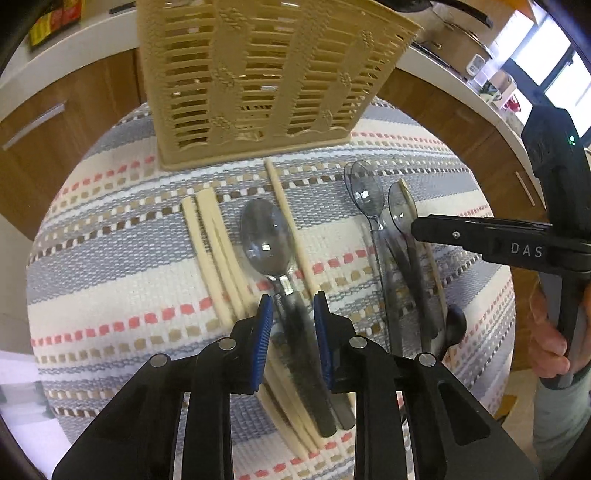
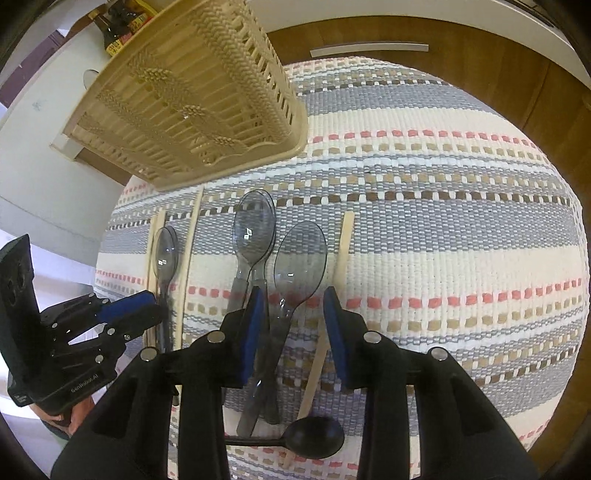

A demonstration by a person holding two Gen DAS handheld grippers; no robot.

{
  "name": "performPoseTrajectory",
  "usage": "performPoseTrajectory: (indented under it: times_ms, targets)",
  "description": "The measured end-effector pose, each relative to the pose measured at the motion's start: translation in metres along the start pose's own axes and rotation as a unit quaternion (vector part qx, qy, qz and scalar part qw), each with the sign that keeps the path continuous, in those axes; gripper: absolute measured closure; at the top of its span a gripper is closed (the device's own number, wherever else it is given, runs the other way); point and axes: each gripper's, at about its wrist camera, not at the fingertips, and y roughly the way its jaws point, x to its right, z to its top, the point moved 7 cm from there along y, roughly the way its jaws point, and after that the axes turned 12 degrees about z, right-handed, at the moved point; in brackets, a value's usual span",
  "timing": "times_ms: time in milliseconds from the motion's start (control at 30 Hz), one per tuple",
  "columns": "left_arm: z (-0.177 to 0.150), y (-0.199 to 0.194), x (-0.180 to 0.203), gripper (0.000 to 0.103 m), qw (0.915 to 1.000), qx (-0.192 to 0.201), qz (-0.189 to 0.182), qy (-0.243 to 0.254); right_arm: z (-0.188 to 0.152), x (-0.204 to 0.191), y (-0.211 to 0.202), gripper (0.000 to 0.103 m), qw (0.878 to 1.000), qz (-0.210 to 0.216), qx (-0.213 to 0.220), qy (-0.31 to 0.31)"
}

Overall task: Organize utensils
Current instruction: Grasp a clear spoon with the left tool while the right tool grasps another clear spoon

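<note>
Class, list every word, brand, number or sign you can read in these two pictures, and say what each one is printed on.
"DAS" in pale letters on the right gripper, seen from the left wrist; the rest is cut off by the picture's edge.
"SenRobot.AI", roughly, on the body of the left gripper, seen from the right wrist; small and hard to read.
Labels on the bottles and the yellow packets: too blurred to read.

Home kitchen: wooden cabinets (image 1: 55,122), pots (image 1: 461,40).
</note>
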Motion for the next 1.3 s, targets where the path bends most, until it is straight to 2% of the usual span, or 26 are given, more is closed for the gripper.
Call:
performPoseTrajectory:
  times_ms: [100, 300, 367, 600, 933, 1067, 1100, 1200, 1233, 1300]
  targets:
    - [0.004, 0.005, 0.005, 0.082, 0.9994, 0.001, 0.032, 0.009, -0.001, -0.004, 0.007, 0.073, 1.0, 0.0, -0.01, -0.002]
    - [0.01, 0.012, 0.017, 0.082, 0.9981, -0.004, 0.058, 0.022, -0.004, -0.007, 0.016, 0.078, 1.0, -0.013, -0.019, -0.011]
    - [0.013, 0.017, 0.023, 0.08, 0.9971, -0.005, 0.07, 0.028, -0.005, -0.011, 0.018, 0.086, 1.0, -0.016, -0.022, -0.015]
    - [0.013, 0.017, 0.038, 0.092, 0.9956, 0.006, 0.086, 0.037, -0.012, -0.027, 0.024, 0.099, 0.998, -0.032, -0.021, -0.049]
    - [0.018, -0.021, 0.029, 0.093, 0.9985, 0.054, -0.005, -0.002, -0.014, -0.038, 0.002, 0.101, 0.997, -0.008, 0.01, -0.071]
    - [0.008, -0.037, 0.017, 0.093, 0.9959, 0.062, -0.064, -0.015, -0.013, -0.032, -0.007, 0.101, 0.997, 0.004, 0.016, -0.069]
    - [0.007, -0.036, 0.011, 0.092, 0.996, 0.057, -0.066, -0.019, -0.014, -0.027, -0.014, 0.101, 0.998, 0.005, 0.017, -0.067]
    - [-0.002, -0.026, -0.015, 0.092, 0.9991, 0.035, 0.014, -0.02, -0.014, -0.022, -0.015, 0.101, 0.998, 0.006, 0.013, -0.061]
    - [-0.006, -0.021, -0.025, 0.092, 0.999, 0.022, 0.025, -0.028, -0.014, -0.021, -0.015, 0.101, 0.998, 0.007, 0.011, -0.06]
    - [-0.013, -0.021, -0.036, 0.092, 0.9988, 0.017, 0.004, -0.045, -0.015, -0.022, -0.012, 0.101, 0.998, 0.009, 0.009, -0.06]
